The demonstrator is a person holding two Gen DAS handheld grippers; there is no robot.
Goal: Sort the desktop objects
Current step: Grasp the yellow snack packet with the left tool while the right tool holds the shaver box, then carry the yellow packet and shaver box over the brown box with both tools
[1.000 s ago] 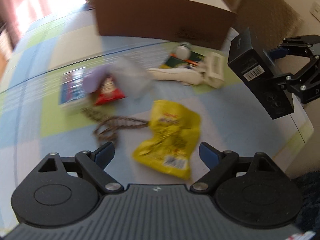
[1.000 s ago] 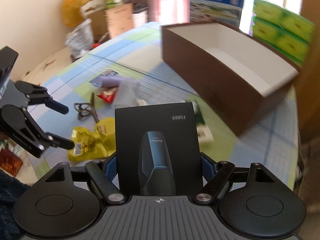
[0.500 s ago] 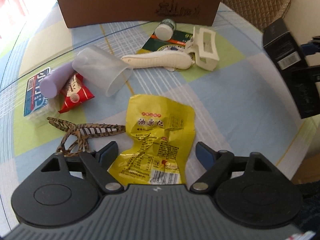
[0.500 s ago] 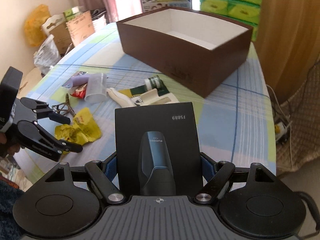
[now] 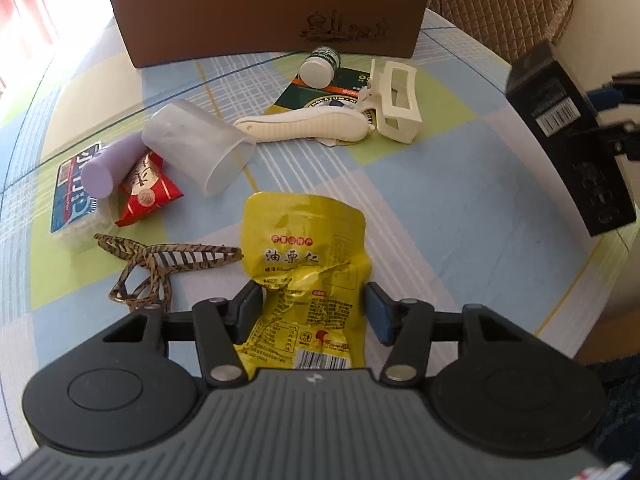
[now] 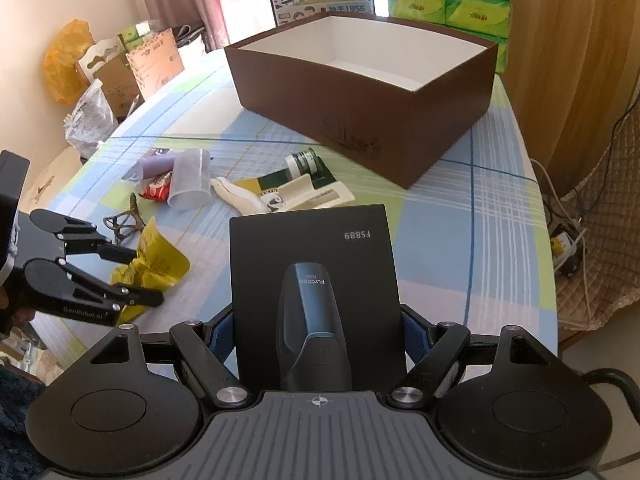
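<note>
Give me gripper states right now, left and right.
Left gripper: open, fingers either side of the yellow snack packet, not yet clamped.
Right gripper: shut on the black shaver box.

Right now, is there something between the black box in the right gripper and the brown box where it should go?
Nothing visible blocks it. The black box is held above the table; the small bottle lies low before the open brown box.
</note>
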